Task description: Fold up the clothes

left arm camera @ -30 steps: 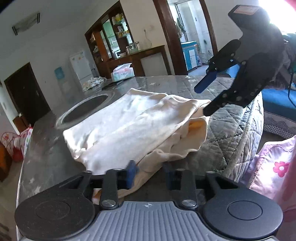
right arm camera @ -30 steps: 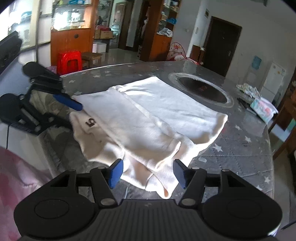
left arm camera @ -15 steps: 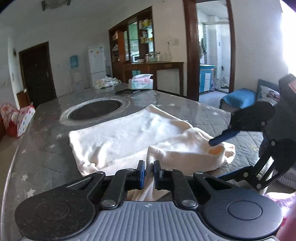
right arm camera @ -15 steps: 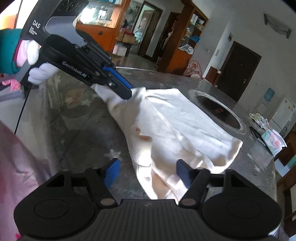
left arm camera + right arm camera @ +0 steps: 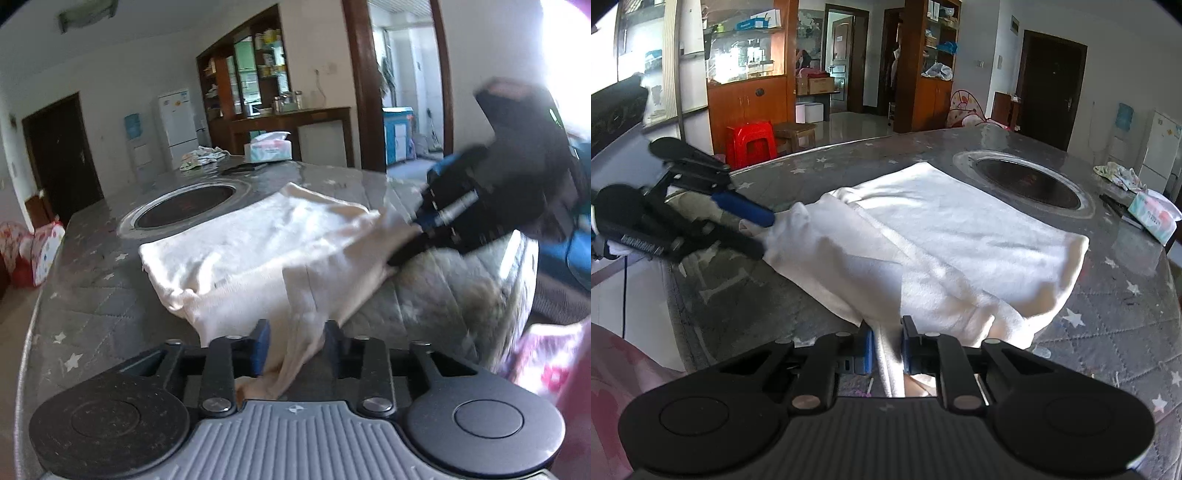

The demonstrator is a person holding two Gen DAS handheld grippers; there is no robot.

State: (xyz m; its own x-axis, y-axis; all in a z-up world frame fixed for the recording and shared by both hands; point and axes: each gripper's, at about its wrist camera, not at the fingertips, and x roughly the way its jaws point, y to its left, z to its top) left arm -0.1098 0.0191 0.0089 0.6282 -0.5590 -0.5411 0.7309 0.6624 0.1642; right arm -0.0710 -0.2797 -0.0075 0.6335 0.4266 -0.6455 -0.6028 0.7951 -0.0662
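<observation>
- The left tool (image 5: 295, 345) is opening, with the cream garment (image 5: 266, 254) hanging between its jaws.
- The right tool (image 5: 887, 347) is closing, pinching the garment's near edge on the counter (image 5: 1108, 325).

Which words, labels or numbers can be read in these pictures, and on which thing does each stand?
None can be read with certainty.
White lettering on the side of the left gripper, seen from the right wrist: blurred, unreadable.
Print on the tissue box: too small.
Blue sign on the far wall: too small.
Paper on the far door: too small.
The cloth shows no print.
</observation>
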